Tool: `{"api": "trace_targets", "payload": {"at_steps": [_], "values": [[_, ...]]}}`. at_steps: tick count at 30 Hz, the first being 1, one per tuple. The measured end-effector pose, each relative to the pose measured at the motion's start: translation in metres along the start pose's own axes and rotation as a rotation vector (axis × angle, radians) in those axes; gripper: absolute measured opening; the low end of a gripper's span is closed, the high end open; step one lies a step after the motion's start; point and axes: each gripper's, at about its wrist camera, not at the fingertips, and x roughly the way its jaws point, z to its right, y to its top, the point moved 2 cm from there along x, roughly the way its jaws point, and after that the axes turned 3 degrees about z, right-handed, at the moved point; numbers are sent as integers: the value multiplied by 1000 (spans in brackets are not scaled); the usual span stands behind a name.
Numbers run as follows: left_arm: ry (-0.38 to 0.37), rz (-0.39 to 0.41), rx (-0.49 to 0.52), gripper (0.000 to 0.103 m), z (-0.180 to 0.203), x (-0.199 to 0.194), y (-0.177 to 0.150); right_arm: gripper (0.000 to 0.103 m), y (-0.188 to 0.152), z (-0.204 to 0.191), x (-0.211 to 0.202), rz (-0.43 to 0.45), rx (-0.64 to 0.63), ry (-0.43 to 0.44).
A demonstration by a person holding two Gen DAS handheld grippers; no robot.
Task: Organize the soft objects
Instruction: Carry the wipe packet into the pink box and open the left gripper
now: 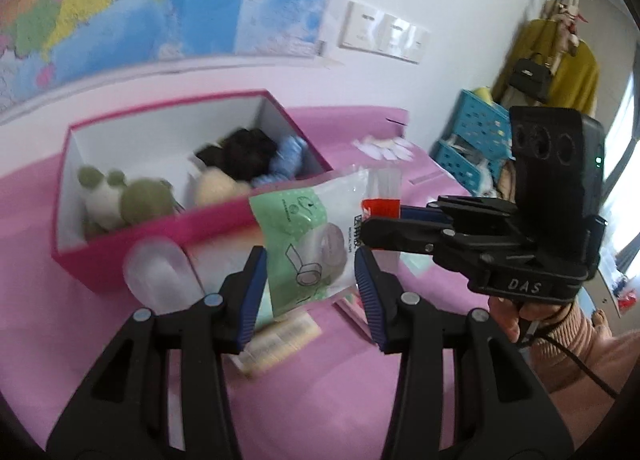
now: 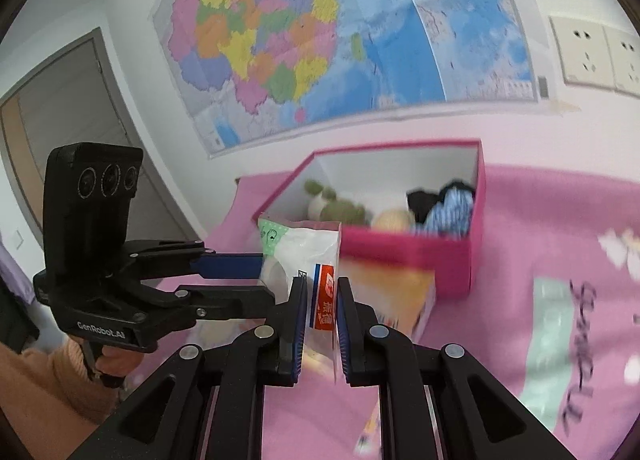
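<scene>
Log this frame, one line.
left gripper shut on bag | right gripper shut on bag | bag off bed | pink box open, plush toys inside

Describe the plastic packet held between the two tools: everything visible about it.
The plastic packet is a flat, crinkly clear bag with a green dotted printed card at one end, a line drawing of a tape roll, and a red-and-white label at the other end. A pale roll shows inside. It hangs in the air in front of the pink box, above the pink cover. The right tool is shut on the labelled end; the left tool grips the green end.
</scene>
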Motion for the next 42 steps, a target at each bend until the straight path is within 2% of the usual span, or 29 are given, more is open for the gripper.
{"api": "trace_targets", "payload": {"at_steps": [9,21,24,26,31,38,42], "values": [[114,-9,-7,47,-39,23,42,14,49,19,52,20,21,6],[188,-78,-45,47,-73,61,56,17,64,42,106,-26,75,-29],[196,-96,-68,47,-80,66,53,22,63,46,116,-52,75,-52],[203,-95,-83,47,-84,66,52,31,60,50,125,-90,84,-84],[223,-62,-94,47,-86,56,51,40,57,54,121,-82,70,-178],[216,7,-68,47,-72,32,46,41,54,50,95,-51,41,-171],[170,62,-26,47,-53,10,38,42,48,46,74,-31,37,-153]]}}
